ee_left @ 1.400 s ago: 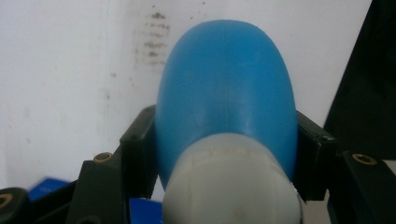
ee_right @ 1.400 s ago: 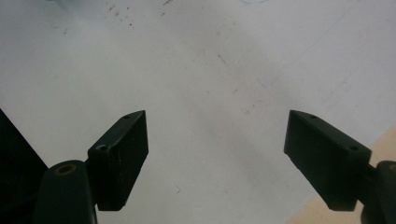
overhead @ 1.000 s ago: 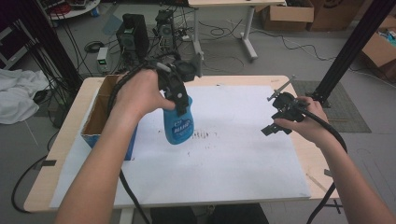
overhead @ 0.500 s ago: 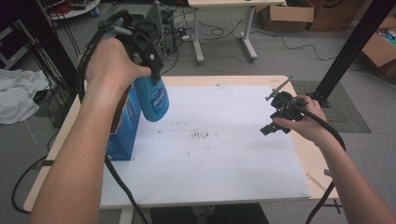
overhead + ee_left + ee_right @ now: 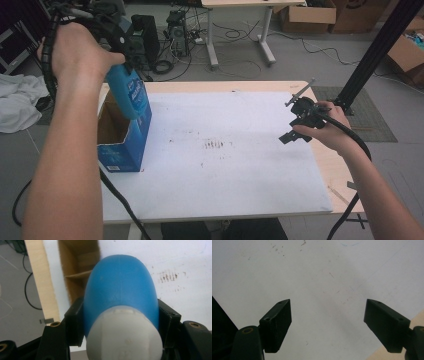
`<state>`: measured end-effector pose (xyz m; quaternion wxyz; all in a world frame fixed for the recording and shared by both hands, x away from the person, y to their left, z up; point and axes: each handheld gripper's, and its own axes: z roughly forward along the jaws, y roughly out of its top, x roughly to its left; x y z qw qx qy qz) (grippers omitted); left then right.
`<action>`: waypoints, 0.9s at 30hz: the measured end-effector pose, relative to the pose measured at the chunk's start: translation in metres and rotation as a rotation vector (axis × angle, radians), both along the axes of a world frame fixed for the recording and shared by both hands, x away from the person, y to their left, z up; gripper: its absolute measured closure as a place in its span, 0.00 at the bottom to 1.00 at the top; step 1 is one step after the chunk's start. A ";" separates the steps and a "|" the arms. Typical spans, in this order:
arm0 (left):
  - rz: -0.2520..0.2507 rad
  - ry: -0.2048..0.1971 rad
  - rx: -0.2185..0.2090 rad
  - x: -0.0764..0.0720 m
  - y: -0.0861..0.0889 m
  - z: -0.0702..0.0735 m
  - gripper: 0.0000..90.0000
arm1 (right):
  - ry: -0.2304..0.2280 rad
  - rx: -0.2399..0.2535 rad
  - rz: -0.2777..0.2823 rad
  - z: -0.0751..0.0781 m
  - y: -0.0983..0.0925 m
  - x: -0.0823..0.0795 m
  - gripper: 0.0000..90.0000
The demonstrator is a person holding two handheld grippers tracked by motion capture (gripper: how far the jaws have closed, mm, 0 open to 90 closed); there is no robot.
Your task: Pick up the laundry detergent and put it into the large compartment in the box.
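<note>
table [image 5: 260, 200], gripper-held blue bottle [image 5: 127, 92]

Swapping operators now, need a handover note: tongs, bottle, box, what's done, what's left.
Left tongs: shut on the blue bottle, jaws clamping its sides near the white cap end, held in the air above the open box at the table's left edge.
Right tongs: open, holding nothing, held over the white sheet at the right side.
Done: bottle gripped and lifted over the box.
Left: probably lower it into the box and let go; it is not inside yet.
</note>
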<state>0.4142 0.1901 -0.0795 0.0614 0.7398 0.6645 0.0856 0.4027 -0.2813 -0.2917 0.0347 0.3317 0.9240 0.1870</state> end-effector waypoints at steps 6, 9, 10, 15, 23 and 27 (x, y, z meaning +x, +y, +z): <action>0.086 -0.023 0.006 -0.003 0.027 -0.001 0.43 | -0.001 -0.006 -0.007 -0.001 -0.003 0.001 0.25; 0.118 -0.019 0.016 -0.004 0.037 -0.003 0.43 | -0.001 -0.005 -0.010 0.000 -0.004 0.001 0.25; 0.127 -0.020 0.017 -0.005 0.040 -0.005 0.43 | 0.001 -0.005 -0.013 0.001 -0.004 0.001 0.25; 0.146 -0.021 0.011 -0.005 0.050 -0.014 0.43 | 0.002 -0.005 -0.011 0.001 -0.004 0.002 0.25; 0.127 0.016 0.013 0.002 0.054 -0.048 0.43 | 0.000 -0.011 -0.011 0.001 -0.003 0.001 0.25; 0.115 0.037 0.013 0.006 0.055 -0.069 0.43 | 0.001 -0.016 -0.008 0.001 -0.002 0.001 0.25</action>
